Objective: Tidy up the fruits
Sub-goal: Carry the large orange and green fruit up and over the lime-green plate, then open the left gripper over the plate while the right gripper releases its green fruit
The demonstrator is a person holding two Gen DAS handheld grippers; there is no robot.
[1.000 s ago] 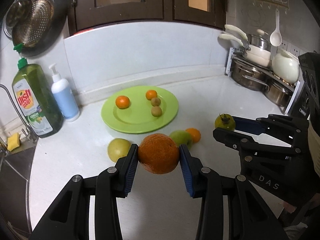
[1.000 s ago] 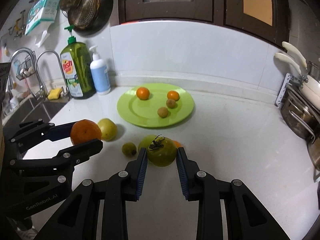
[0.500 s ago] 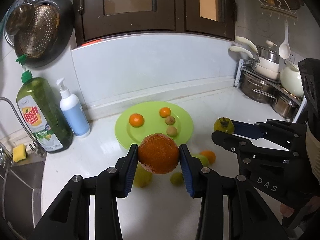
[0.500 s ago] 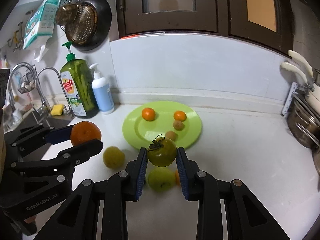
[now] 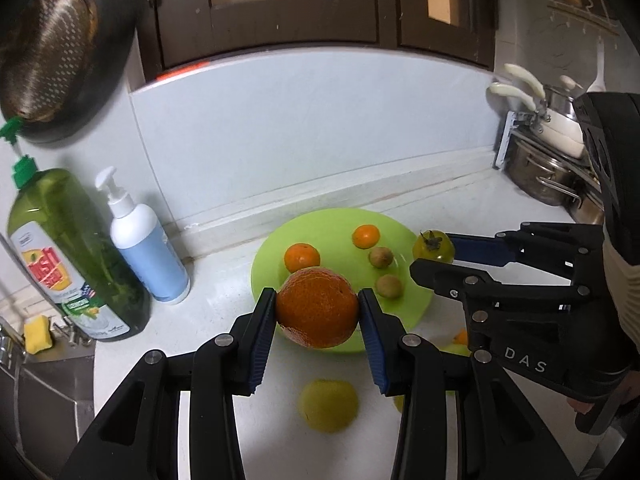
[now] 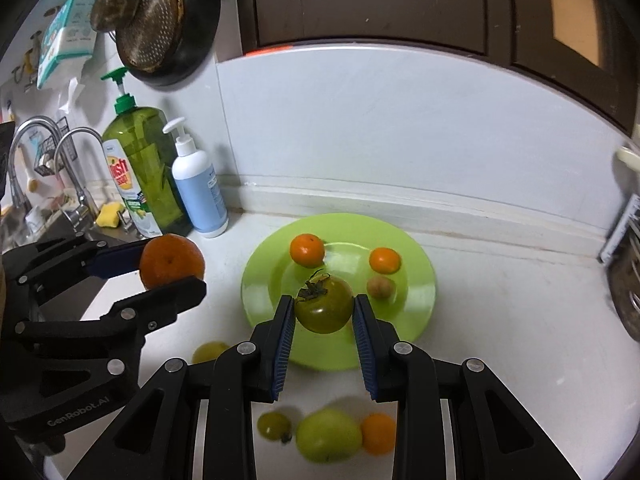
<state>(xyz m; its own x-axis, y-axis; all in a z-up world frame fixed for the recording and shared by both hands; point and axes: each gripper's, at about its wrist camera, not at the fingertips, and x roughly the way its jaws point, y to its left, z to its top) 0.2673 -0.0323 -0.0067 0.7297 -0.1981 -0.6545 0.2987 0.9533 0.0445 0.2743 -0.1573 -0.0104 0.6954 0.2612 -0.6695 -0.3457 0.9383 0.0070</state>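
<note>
My left gripper point(image 5: 318, 314) is shut on a large orange point(image 5: 317, 307), held above the near edge of the green plate point(image 5: 416, 304). My right gripper point(image 6: 324, 310) is shut on a green tomato point(image 6: 325, 306) with a dark stalk, held over the green plate point(image 6: 416, 316). The plate holds two small oranges point(image 6: 307, 249) point(image 6: 384, 259) and brown kiwis point(image 6: 381, 287). On the counter near me lie a green apple point(image 6: 329, 435), a small orange point(image 6: 378, 433), a small green tomato point(image 6: 273, 425) and a yellow-green apple point(image 5: 329, 404).
A green dish soap bottle point(image 6: 142, 172) and a white-blue pump bottle point(image 6: 200, 190) stand at the back left beside the sink taps point(image 6: 76, 168). Steel pots point(image 5: 548, 168) sit on a rack at the right. A pan point(image 6: 160, 20) hangs on the wall.
Both grippers have risen and moved toward the plate with their fruit. The loose fruit on the counter now lies below and behind the fingers.
</note>
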